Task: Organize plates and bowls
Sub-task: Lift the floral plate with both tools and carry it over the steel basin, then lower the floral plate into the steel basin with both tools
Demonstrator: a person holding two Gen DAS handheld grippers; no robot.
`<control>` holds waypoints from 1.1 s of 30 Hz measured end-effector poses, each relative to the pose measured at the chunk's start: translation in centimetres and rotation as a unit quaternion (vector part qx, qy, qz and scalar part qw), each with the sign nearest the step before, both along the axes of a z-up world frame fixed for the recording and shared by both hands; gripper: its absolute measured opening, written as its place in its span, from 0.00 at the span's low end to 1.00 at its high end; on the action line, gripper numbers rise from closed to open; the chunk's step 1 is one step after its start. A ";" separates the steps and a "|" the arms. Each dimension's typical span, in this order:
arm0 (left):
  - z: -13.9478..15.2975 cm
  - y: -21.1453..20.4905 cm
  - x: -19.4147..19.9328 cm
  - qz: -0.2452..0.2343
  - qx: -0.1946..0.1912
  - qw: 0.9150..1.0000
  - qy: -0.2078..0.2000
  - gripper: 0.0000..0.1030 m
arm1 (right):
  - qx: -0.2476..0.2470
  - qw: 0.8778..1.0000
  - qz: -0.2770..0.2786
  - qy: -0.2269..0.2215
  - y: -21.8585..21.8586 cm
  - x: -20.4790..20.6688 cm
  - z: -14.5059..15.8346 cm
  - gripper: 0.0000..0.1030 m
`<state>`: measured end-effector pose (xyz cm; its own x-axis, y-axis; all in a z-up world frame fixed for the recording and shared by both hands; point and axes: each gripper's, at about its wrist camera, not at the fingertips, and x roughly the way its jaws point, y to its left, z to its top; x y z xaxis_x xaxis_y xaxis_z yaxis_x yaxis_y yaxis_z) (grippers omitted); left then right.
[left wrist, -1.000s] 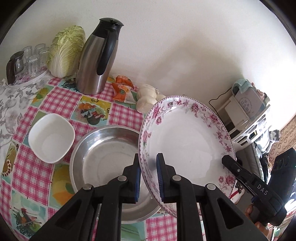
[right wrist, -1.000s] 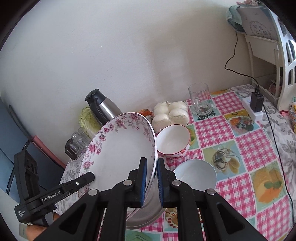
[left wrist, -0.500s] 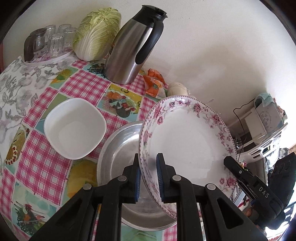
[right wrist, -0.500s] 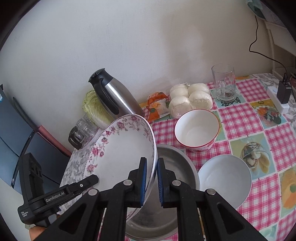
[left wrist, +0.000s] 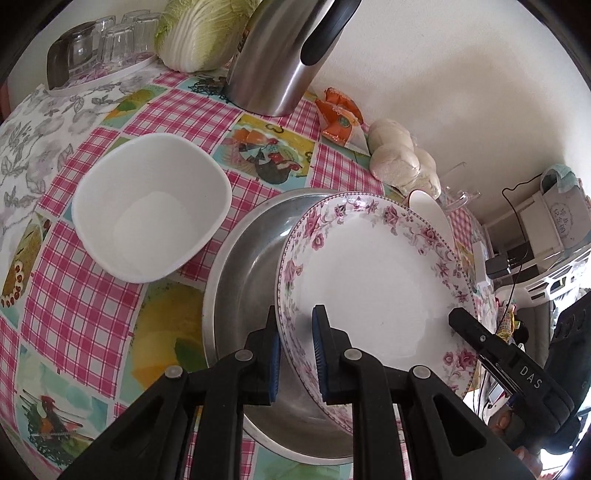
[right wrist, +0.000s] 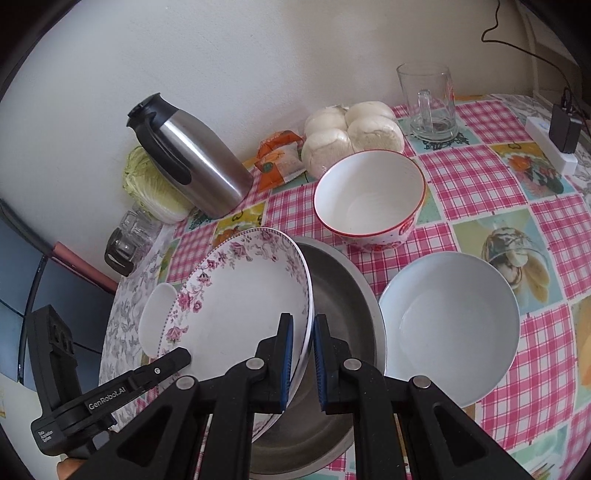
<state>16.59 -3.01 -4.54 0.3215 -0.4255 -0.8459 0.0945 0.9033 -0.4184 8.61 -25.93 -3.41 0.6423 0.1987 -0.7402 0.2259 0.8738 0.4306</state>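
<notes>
The left tool (left wrist: 295,354) grips the near-left rim of a floral plate (left wrist: 373,291), its blue pads closed on the edge. The right tool (right wrist: 303,358) is clamped on the opposite rim of the same floral plate (right wrist: 236,306), so the plate hangs between the two tools. It is held tilted over a steel basin (left wrist: 247,266) that sits on the desk (left wrist: 177,103) — whether its lower edge touches the metal cannot be told.

In the left wrist view, a white square bowl (left wrist: 151,206) stands just left of the basin on the checked cloth. In the right wrist view, a pale round bowl (right wrist: 448,317) lies just right of the steel basin (right wrist: 340,295), and a red-rimmed bowl (right wrist: 369,195) stands beyond it, close to the basin's far edge.

Farther back, against the wall, stand a steel thermos jug (right wrist: 192,158), a napa cabbage (left wrist: 199,29), an orange snack packet (left wrist: 340,118) and a bag of white buns (right wrist: 351,133). A glass mug (right wrist: 430,103) stands at the far right — near it a white power strip (right wrist: 550,144). A tray of small glasses (left wrist: 103,48) sits at the far left.
</notes>
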 end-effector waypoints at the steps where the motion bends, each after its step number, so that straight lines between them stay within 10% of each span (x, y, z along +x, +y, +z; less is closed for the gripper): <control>1: -0.2 -0.1 0.0 -0.001 0.004 1.000 0.003 0.16 | -0.003 1.000 0.000 0.005 0.0 0.1 -0.3 0.12; 33: -2.6 -0.4 0.5 0.005 0.057 0.998 0.025 0.16 | -0.043 0.995 0.012 0.092 1.6 1.8 -4.1 0.12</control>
<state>17.11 -3.41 -7.14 0.2806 -0.3231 -0.9038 0.0670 0.9459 -0.3173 10.40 -24.29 -7.56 0.4908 0.1435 -0.8594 0.2717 0.9119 0.3075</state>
